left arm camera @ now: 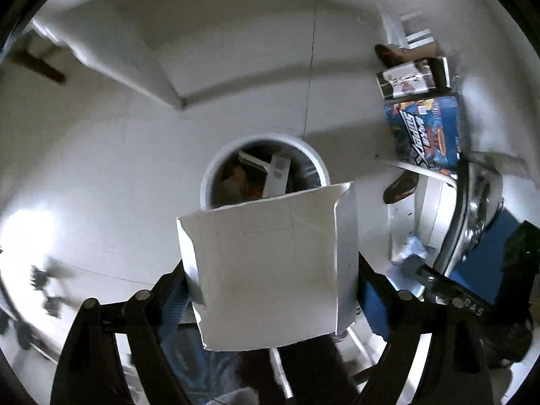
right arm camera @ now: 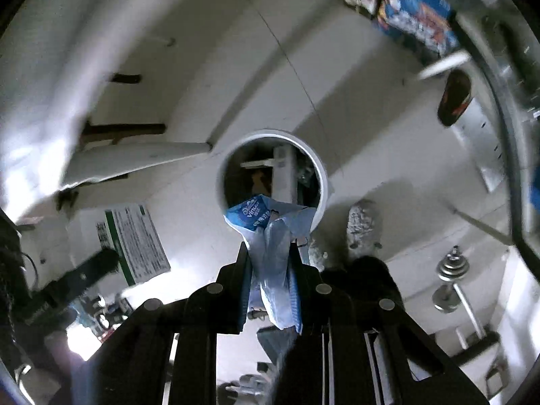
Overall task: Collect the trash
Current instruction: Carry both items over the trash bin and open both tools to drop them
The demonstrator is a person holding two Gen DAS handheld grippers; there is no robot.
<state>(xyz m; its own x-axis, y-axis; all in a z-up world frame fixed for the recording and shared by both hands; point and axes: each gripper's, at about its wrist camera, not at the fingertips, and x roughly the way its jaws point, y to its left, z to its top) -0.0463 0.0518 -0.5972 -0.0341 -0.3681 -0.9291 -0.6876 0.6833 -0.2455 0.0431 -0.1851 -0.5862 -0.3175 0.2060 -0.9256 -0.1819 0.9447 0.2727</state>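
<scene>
Looking down over both wrists, the pale tiled floor point(left arm camera: 101, 175) fills most of what I can see, with a white round bin point(left arm camera: 319, 165) standing on it straight ahead of both grippers, already holding white cardboard pieces and other scraps. Off to the right a blue printed toy box point(left arm camera: 425, 131) leans among stacked clutter, and a dark slipper point(left arm camera: 400, 187) lies on the floor just below it. In the right wrist view a green-edged printed sheet point(right arm camera: 138, 243) lies on the floor to the left, and a metal dumbbell point(right arm camera: 450, 280) rests at the right.

The left gripper point(left arm camera: 270, 290) has its fingers clamped on either side of a flat white carton point(left arm camera: 266, 263), held up so that its top edge overlaps the near rim of the bin. The right gripper point(right arm camera: 270, 263) has its fingers pinched together on a crumpled blue plastic tissue wrapper point(right arm camera: 266, 233), whose printed upper end hangs over the bin's near rim point(right arm camera: 322, 182).
</scene>
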